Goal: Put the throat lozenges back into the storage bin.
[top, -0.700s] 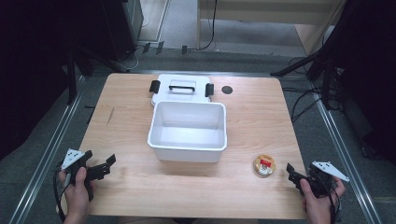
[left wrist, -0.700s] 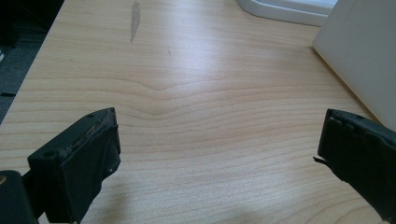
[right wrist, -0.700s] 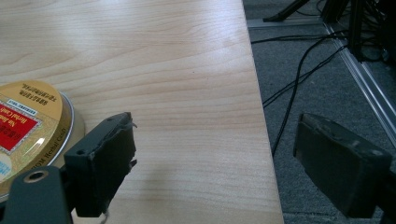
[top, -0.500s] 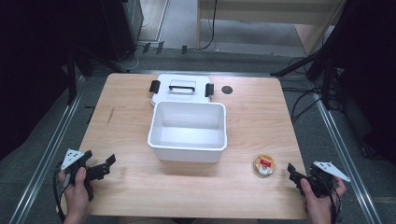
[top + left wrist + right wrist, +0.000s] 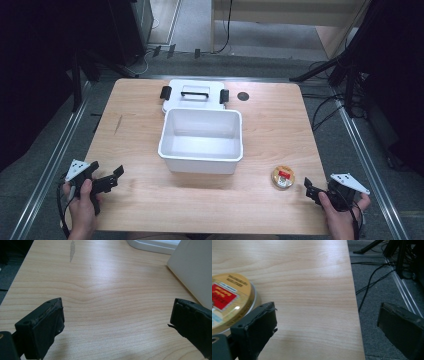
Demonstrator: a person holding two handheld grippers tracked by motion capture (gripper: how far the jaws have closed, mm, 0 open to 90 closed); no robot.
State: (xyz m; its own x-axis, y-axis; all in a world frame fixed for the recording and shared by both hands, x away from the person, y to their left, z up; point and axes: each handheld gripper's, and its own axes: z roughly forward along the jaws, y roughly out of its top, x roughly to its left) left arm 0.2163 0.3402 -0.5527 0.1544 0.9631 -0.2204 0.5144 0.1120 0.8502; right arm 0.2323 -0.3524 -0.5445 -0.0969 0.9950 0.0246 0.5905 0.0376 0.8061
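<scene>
A white open bin (image 5: 202, 140) stands in the middle of the wooden table (image 5: 270, 125); its wall (image 5: 192, 272) shows at the right of the left gripper view. Behind it lies a white lid (image 5: 194, 95) with black latches and a handle. A small round gold tin with a red label (image 5: 283, 177) (image 5: 227, 300) lies right of the bin. My left gripper (image 5: 107, 181) (image 5: 117, 322) is open near the table's front left corner, nothing between its jaws. My right gripper (image 5: 316, 192) (image 5: 329, 325) is open at the front right edge, just right of the tin.
A small dark round spot (image 5: 243, 96) sits on the table at the back right of the lid. Cables (image 5: 372, 280) lie on the grey floor beyond the table's right edge. Metal rails (image 5: 365, 155) run along both sides.
Almost nothing differs. The right gripper has shifted very slightly; the left gripper, bin and tin stay where they were.
</scene>
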